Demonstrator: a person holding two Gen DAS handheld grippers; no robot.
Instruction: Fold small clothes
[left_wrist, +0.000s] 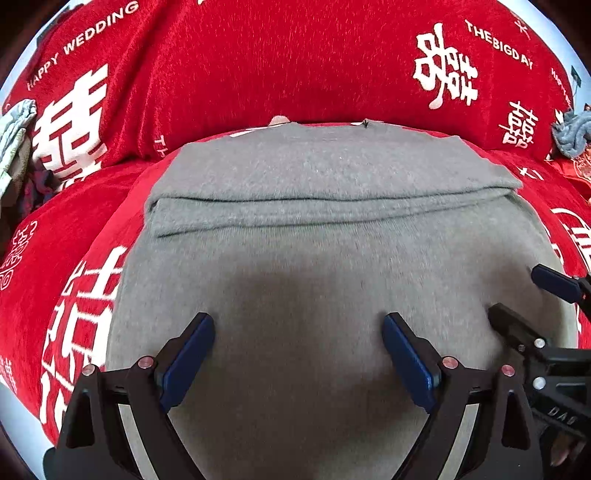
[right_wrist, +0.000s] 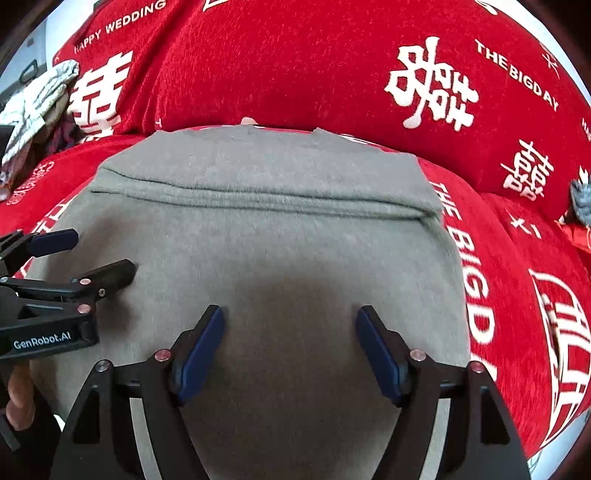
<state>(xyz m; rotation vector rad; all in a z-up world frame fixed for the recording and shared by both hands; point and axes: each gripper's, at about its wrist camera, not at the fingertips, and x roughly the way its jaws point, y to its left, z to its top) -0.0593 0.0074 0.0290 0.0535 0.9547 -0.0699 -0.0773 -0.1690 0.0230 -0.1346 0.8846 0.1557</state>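
I hold my left claw (left_wrist: 298, 328) and my right claw (right_wrist: 290, 321) side by side over a grey garment (left_wrist: 332, 236) that lies flat on a red cover (left_wrist: 229, 70). Both claws stand with their blue pads apart and nothing between them; the cloth is below the pads, and I cannot tell whether the tips touch it. From the left wrist view the right claw shows at the right edge, just beside mine, its fingers also spread. From the right wrist view the left claw shows at the left edge, with a bare thumb behind it.

The garment is partly folded: its far part lies doubled over the near part, with a straight folded edge (right_wrist: 258, 199) running across from side to side. The near part spreads smooth under both claws, shaded dark in the middle.

No box or basket shows in either view. The red cover carries white characters and the words HAPPY WEDDING and THE BIG DAY, and it rises behind the garment like a cushion or backrest. At the far left lies a heap of pale and mixed clothes (right_wrist: 37, 99). At the far right a grey-blue cloth (left_wrist: 572, 133) sits bunched on the red. Beyond the cover only slivers of a pale room show at the rim.
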